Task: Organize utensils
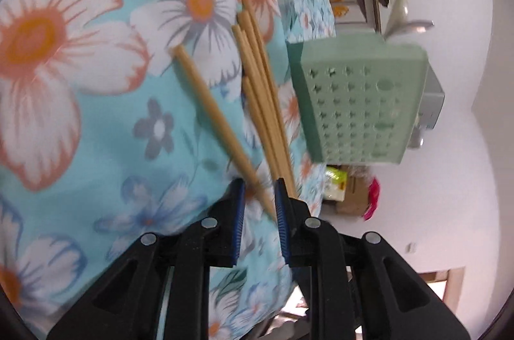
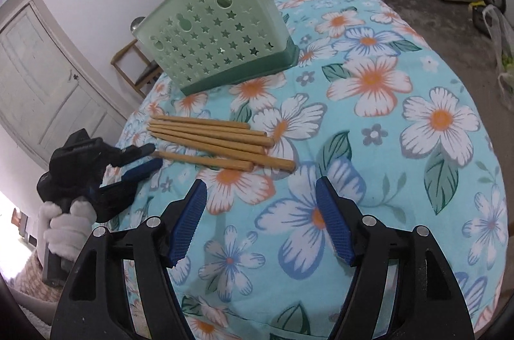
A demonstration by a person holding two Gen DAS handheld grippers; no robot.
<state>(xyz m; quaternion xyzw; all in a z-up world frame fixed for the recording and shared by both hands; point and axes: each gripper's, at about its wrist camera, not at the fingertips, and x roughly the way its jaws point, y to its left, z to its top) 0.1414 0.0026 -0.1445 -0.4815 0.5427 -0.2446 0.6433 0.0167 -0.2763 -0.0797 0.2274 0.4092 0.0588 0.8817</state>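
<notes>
Looking across my floral tablecloth (image 2: 401, 128), I see the green holder (image 2: 218, 38) standing behind six chopsticks (image 2: 212, 140). My right gripper (image 2: 261, 221) hangs wide, empty; my left gripper (image 1: 259, 205) brackets one chopstick tip (image 1: 257, 185), not clamped.

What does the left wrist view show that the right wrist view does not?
Only the left wrist view shows a chopstick tip between the left claw's jaws, not yet pinched. Only the right wrist view shows the open right claw, the gloved hand and a door. Both show the chopsticks, green holder and flowered cloth.
</notes>
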